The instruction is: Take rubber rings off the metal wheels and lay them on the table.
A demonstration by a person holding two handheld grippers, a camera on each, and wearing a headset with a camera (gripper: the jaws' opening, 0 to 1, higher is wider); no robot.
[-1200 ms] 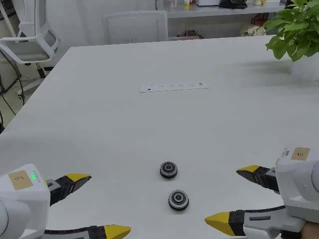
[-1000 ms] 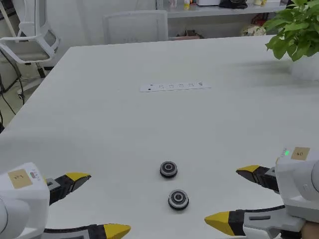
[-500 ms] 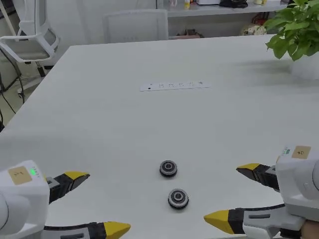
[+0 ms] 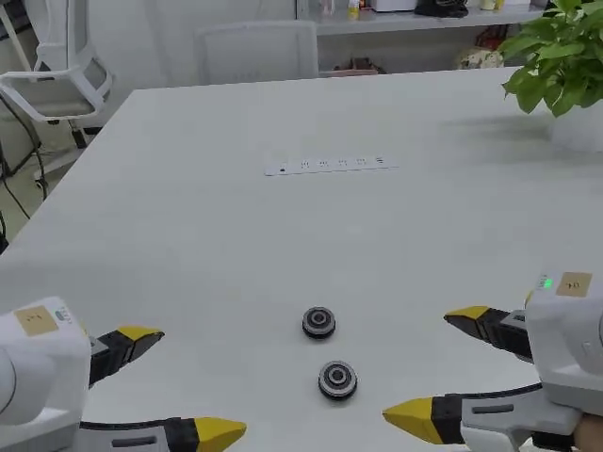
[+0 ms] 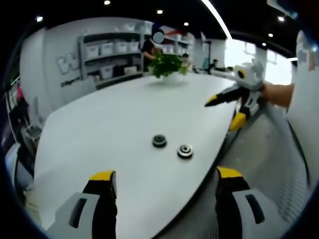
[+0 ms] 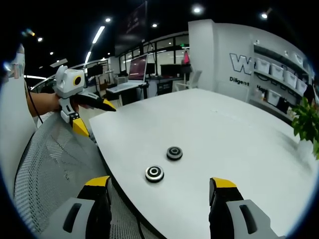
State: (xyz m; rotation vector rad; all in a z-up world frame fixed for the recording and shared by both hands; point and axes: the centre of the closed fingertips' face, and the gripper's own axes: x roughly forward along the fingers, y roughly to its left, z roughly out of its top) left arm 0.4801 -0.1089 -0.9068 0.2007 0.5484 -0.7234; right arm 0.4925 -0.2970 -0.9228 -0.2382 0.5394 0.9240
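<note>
The task appeared to stand at its opening, with nothing grasped and a dark ring seemingly on each wheel. The left gripper and the right gripper hung over the near edge of the white worktop, jaws spread wide and empty. Between them, just ahead of their tips, lay a small metal wheel with a black rubber ring, and just beyond it, apart, the farther wheel of the same kind. The next move probably called for one gripper to pin a wheel while the other pinched its ring and peeled it off. Both wheels lay near that edge, so a slip might send one off it. Farther ahead the worktop ran bare to a flat white power strip, and a green leafy plant stood far off on the right gripper's side.
</note>
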